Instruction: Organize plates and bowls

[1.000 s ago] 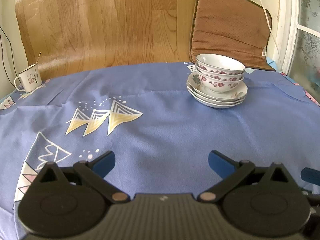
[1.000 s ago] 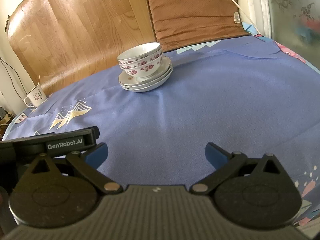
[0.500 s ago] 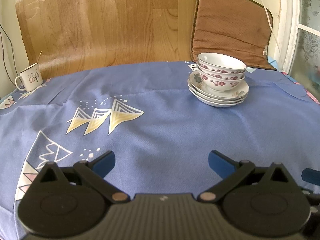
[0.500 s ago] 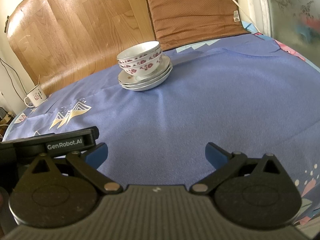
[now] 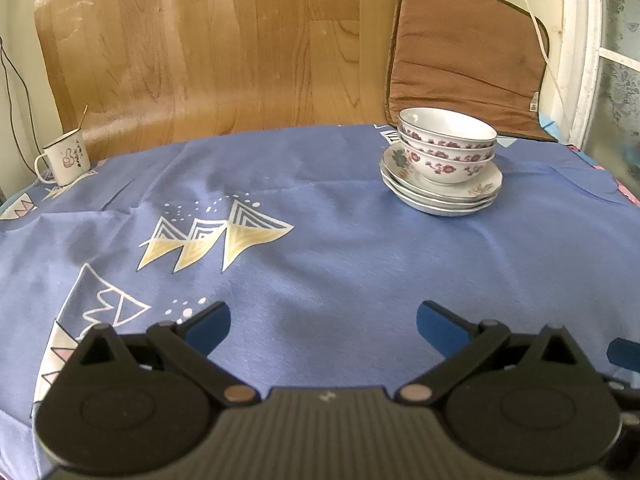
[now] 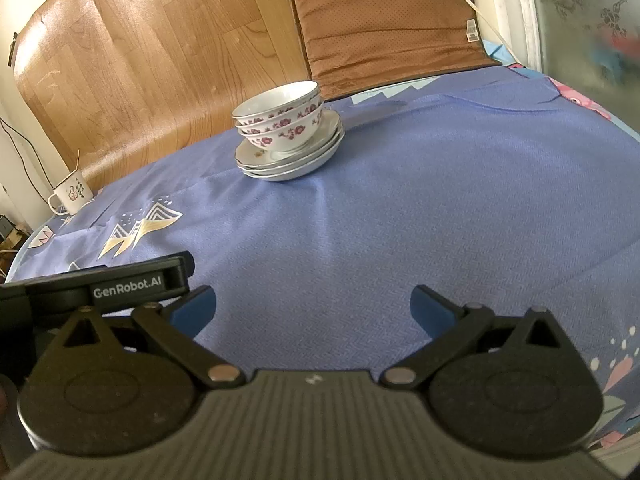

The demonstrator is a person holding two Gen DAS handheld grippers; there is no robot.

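White floral bowls (image 5: 446,148) (image 6: 280,122) sit nested on a pile of white plates (image 5: 440,194) (image 6: 290,160) at the far side of the blue tablecloth. My left gripper (image 5: 322,322) hovers open over the near cloth, well short of the stack, which lies ahead and to its right. My right gripper (image 6: 312,306) is also open and empty, with the stack far ahead and slightly left. In the right wrist view the left gripper's black body (image 6: 100,284) shows at the lower left. A blue fingertip (image 5: 622,354) of the right gripper peeks in at the left wrist view's right edge.
A white enamel mug (image 5: 64,158) (image 6: 72,196) stands at the table's far left edge. A brown cushion (image 5: 464,60) (image 6: 384,24) leans on the wall behind the stack, beside a wood-pattern sheet (image 5: 208,48). A window frame (image 5: 580,52) bounds the right side.
Both views have shifted slightly; the stack appears a touch nearer in the left wrist view and further left in the right wrist view. Both grippers stay open.
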